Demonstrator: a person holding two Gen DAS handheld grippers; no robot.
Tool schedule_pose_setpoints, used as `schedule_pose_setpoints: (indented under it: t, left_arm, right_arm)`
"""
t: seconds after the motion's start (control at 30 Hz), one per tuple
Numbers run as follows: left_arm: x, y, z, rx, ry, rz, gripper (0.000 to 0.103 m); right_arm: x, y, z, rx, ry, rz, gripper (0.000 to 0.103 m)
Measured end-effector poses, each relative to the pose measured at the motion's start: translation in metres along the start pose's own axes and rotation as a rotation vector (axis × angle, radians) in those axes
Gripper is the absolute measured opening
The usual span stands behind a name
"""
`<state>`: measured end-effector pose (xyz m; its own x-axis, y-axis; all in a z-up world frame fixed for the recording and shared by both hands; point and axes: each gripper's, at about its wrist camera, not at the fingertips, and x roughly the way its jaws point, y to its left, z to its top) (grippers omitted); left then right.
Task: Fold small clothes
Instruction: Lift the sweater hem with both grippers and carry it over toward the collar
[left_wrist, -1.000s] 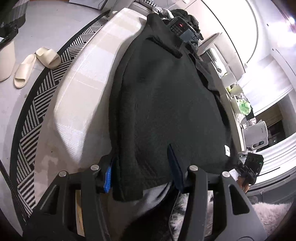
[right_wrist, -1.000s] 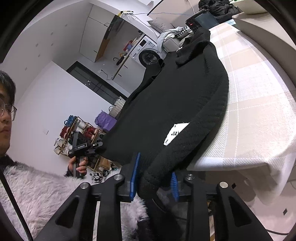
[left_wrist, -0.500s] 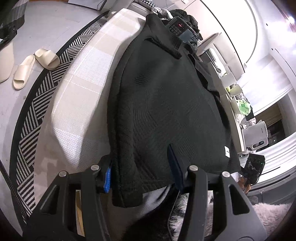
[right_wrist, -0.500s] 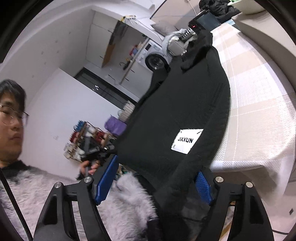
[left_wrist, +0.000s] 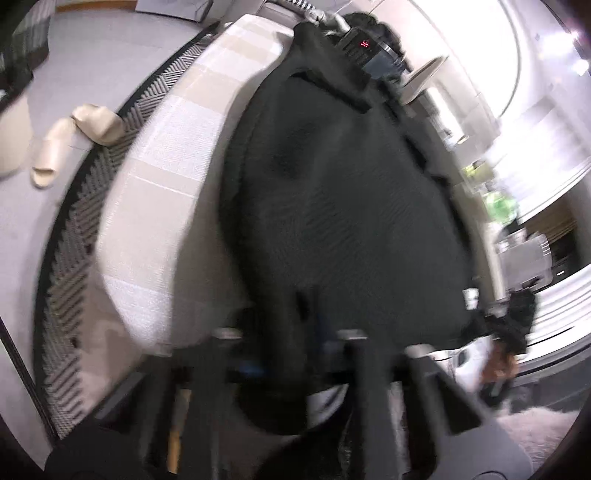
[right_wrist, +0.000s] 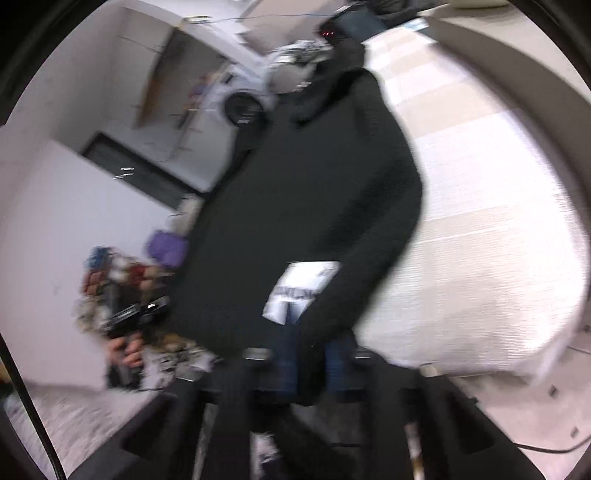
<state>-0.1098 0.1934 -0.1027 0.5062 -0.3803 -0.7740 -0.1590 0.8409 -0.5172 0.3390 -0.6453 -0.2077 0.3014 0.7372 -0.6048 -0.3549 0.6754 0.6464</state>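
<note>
Pinching the black garment (left_wrist: 332, 206) hem at 6 o'clock, left gripper (left_wrist: 288, 354) and right gripper (right_wrist: 310, 354) both have fingers clamped on cloth — white label (right_wrist: 299, 291) near right.

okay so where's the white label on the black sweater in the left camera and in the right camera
Left wrist view: the white label is a small blurred patch at the black sweater's lower right hem.
Right wrist view: the white label is large, low and central, just above the right gripper, whose blue pads pinch the hem.
Shared landmark: the black box with a red display beyond the collar, at the top of both views.
</note>
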Motion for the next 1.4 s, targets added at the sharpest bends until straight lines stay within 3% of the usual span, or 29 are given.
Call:
schedule_pose_setpoints:
  t: [0.13, 0.23, 0.37, 0.43, 0.6, 0.7, 0.9, 1.17, 1.4]
  left_arm:
    - [-0.018, -0.017, -0.008, 0.082, -0.081, -0.085, 0.003]
    - [-0.032, -0.034, -0.015, 0.157, -0.114, -0.145, 0.001]
    - [-0.055, -0.051, -0.027, 0.246, -0.174, -0.316, 0.001]
    - [-0.066, -0.056, -0.033, 0.272, -0.197, -0.398, 0.001]
    - [-0.090, -0.055, -0.038, 0.312, -0.236, -0.499, 0.001]
    - [-0.098, -0.045, -0.033, 0.276, -0.281, -0.488, 0.001]
    - [-0.114, -0.028, -0.006, 0.157, -0.398, -0.441, 0.001]
    - [-0.113, -0.041, 0.076, 0.132, -0.522, -0.407, 0.001]
    - [-0.071, -0.055, 0.168, 0.015, -0.637, -0.397, 0.001]
  right_arm:
    - [-0.008, 0.010, -0.010, -0.076, -0.045, -0.013, 0.005]
    - [-0.022, 0.013, -0.019, -0.139, -0.113, 0.110, 0.005]
    - [-0.049, 0.011, -0.031, -0.181, -0.177, 0.333, 0.005]
    - [-0.061, 0.009, -0.034, -0.186, -0.194, 0.374, 0.005]
    - [-0.085, 0.000, -0.043, -0.205, -0.215, 0.476, 0.005]
    - [-0.099, -0.004, -0.043, -0.189, -0.273, 0.507, 0.005]
    - [-0.108, -0.007, -0.021, -0.116, -0.377, 0.442, 0.005]
    - [-0.106, 0.018, 0.054, -0.003, -0.596, 0.347, 0.005]
    - [-0.079, 0.035, 0.127, 0.066, -0.725, 0.266, 0.005]
